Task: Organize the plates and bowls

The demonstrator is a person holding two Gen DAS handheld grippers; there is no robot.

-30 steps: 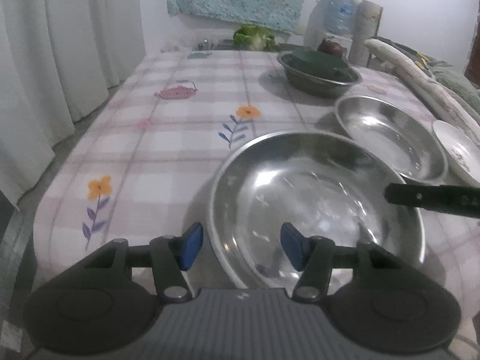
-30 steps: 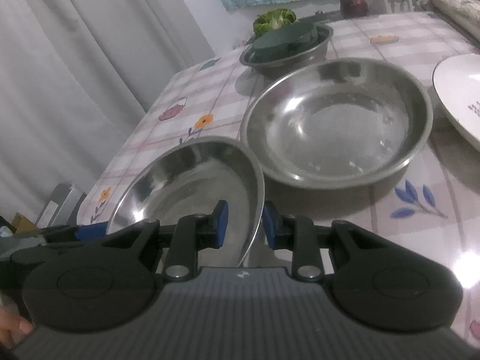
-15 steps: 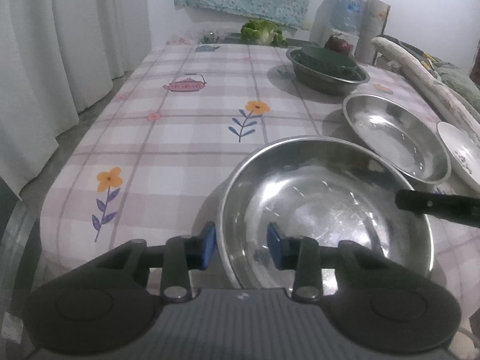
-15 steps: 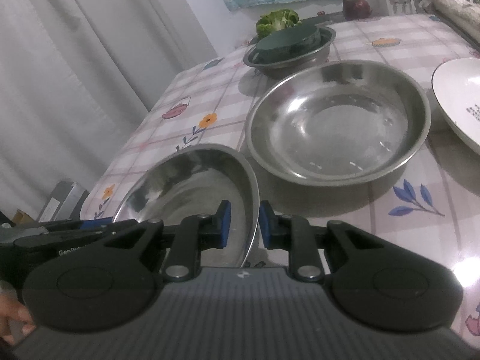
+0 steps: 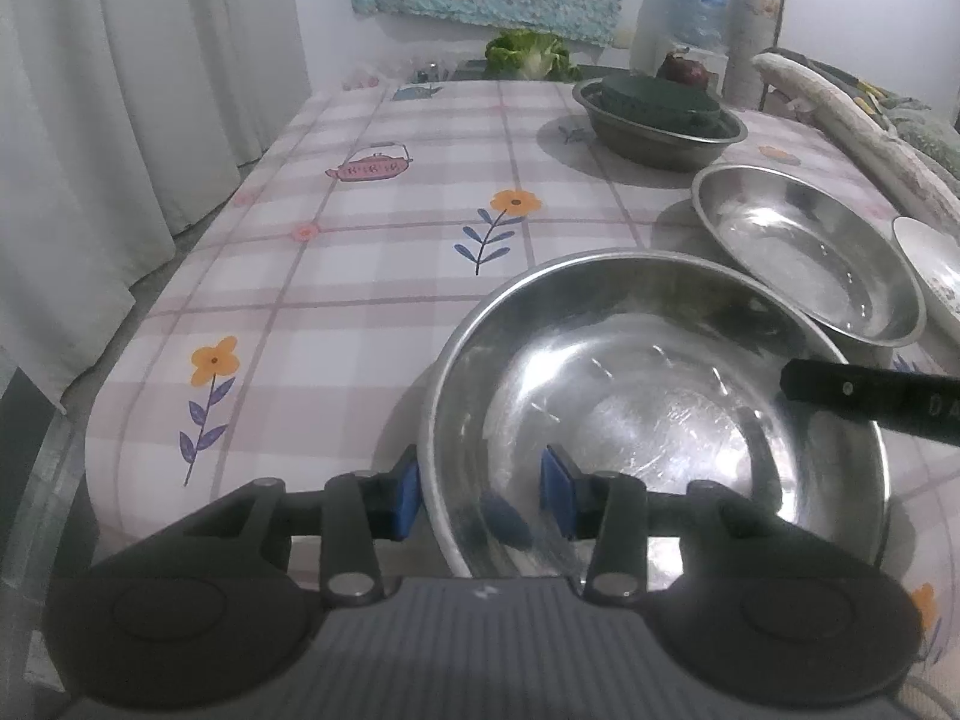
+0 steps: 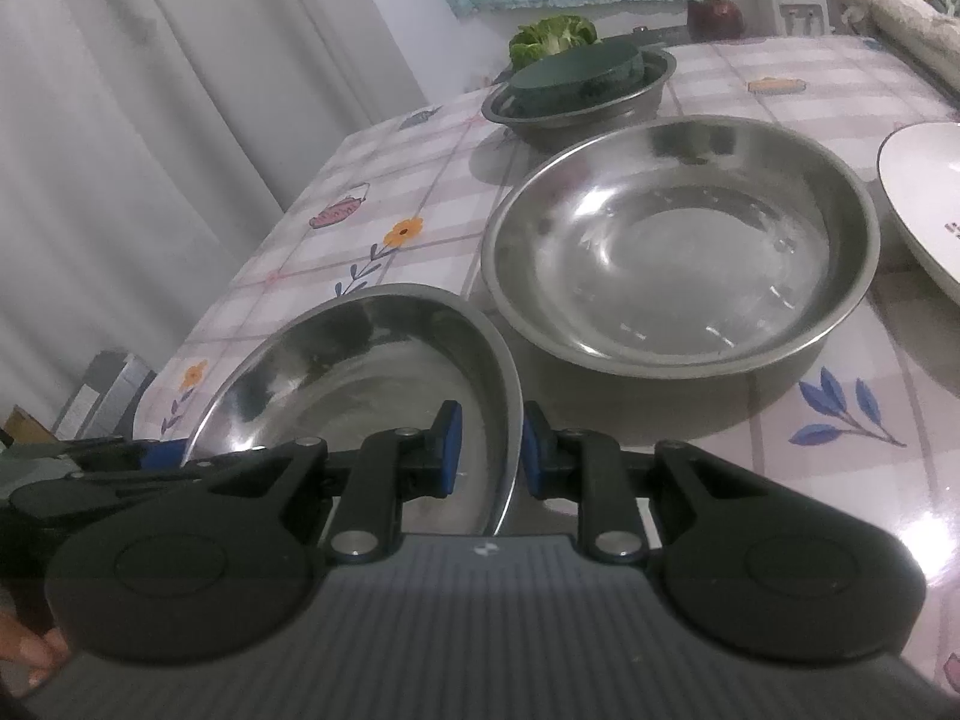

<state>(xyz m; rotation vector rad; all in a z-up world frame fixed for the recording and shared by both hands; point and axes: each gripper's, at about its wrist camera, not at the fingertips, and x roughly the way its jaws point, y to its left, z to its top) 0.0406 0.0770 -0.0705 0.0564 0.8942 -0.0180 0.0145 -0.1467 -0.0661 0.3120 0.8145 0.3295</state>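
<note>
Status on near steel bowl (image 5: 660, 408): on worktop (image 5: 360, 276) at near edge, filling lower right of left wrist view and lower left of right wrist view. Looks tipped in right wrist view, right side of rim higher; can't tell whether base is clear of the cloth.

Left gripper (image 5: 480, 498): fingers spread, just now opening wider, straddling near-left rim of that bowl. Blue pad on outer side right against the wall, inner pad hanging inside the bowl with a visible gap to the wall. No clamp there.

Right gripper (image 6: 489, 450): fingers pulled close, pinching right rim of the same bowl, one pad inside, one outside. Seen in left wrist view as one black finger (image 5: 870, 402) reaching in from right edge of frame over the rim.

Rest of worktop, checked cloth with flower and teapot prints:
- second steel bowl (image 6: 678, 252), upright, just beyond near one, centre right of right wrist view; rims close, can't tell if touching.
- white plate (image 6: 924, 198) with dark rim line at right edge of frame, just beside second bowl.
- far steel bowl (image 6: 600, 108) further back, upper centre, with dark green bowl (image 6: 576, 69) upside down and tilted inside it.
- leafy greens (image 5: 528, 54) at far end of worktop, upper centre of left wrist view.
- pale curtain (image 5: 120, 120) down left side of both views.
</note>
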